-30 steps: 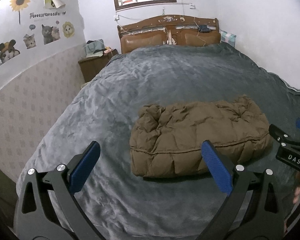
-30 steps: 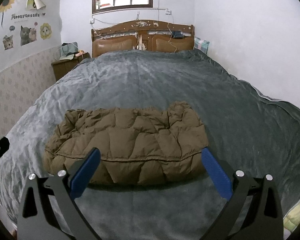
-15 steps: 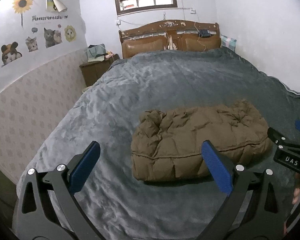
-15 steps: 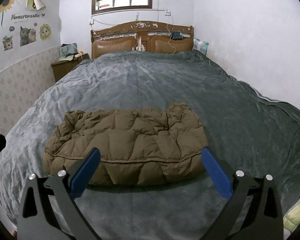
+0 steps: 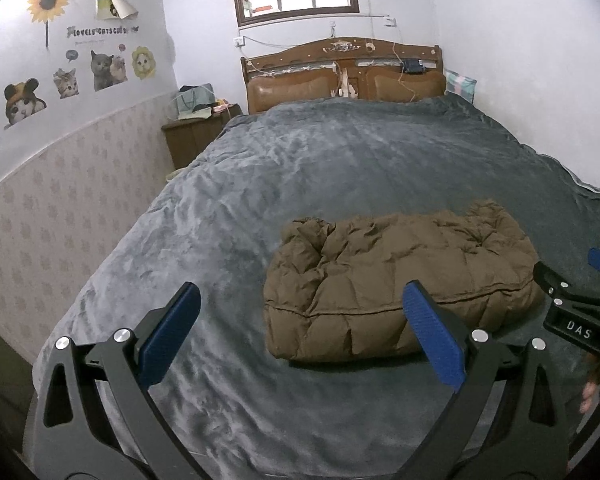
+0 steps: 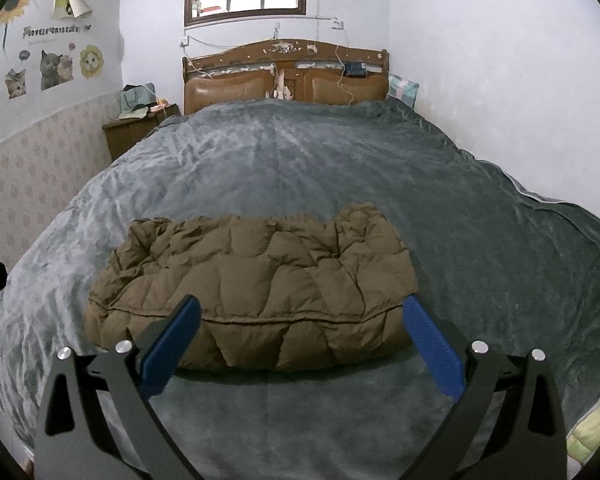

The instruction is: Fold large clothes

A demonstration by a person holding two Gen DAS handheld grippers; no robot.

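Observation:
A brown quilted down jacket (image 5: 396, 280) (image 6: 256, 292) lies folded into a thick rectangle on the grey bed cover, near the foot of the bed. My left gripper (image 5: 300, 320) hovers open above the cover, in front and to the left of the jacket, holding nothing. My right gripper (image 6: 298, 322) is open too, just in front of the jacket's near edge, apart from it. The right gripper's black body shows at the right edge of the left wrist view, beside the jacket's right end.
The grey bed cover (image 5: 340, 160) spans the whole bed up to a brown wooden headboard (image 6: 284, 76). A wooden nightstand (image 5: 192, 136) with bags stands at the far left by the wall. Walls close in on both sides. A person's fingers (image 5: 596, 392) show at the lower right.
Both grippers have drawn back slightly from the jacket and tilted up a little. The jacket has not moved. Both stay open.

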